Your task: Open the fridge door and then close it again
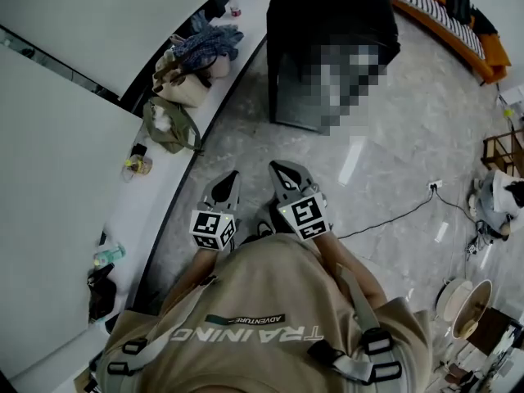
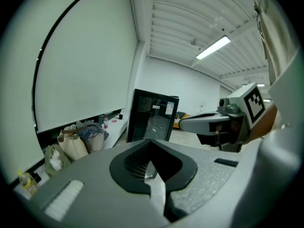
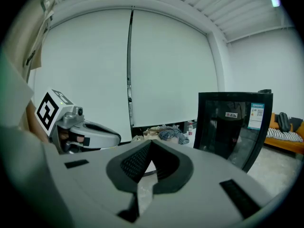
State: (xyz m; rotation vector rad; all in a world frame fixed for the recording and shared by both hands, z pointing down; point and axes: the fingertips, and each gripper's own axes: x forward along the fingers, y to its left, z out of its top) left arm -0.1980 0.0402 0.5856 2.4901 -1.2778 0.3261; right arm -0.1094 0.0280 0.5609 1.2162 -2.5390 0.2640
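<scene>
Straight ahead on the pale, polished stone floor [image 1: 409, 137] stood one boxy black fridge [image 1: 327, 47], its glossy glass door shut, with two paper labels near the top. Well short of it, two grey plastic tools were held side by side. The left tongs [image 1: 228, 178] and the right tongs [image 1: 282, 170] each had ribbed dark jaws pressed together, gripping nothing. Along the wall, a long white surface [image 1: 160, 199] carried several cloth bags [image 1: 184, 76].

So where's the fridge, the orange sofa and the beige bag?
Fridge [image 3: 232, 127], right gripper view, on its dark glass door.
Orange sofa [image 1: 490, 54], head view, on its orange front edge.
Beige bag [image 1: 187, 88], head view, on its side.
</scene>
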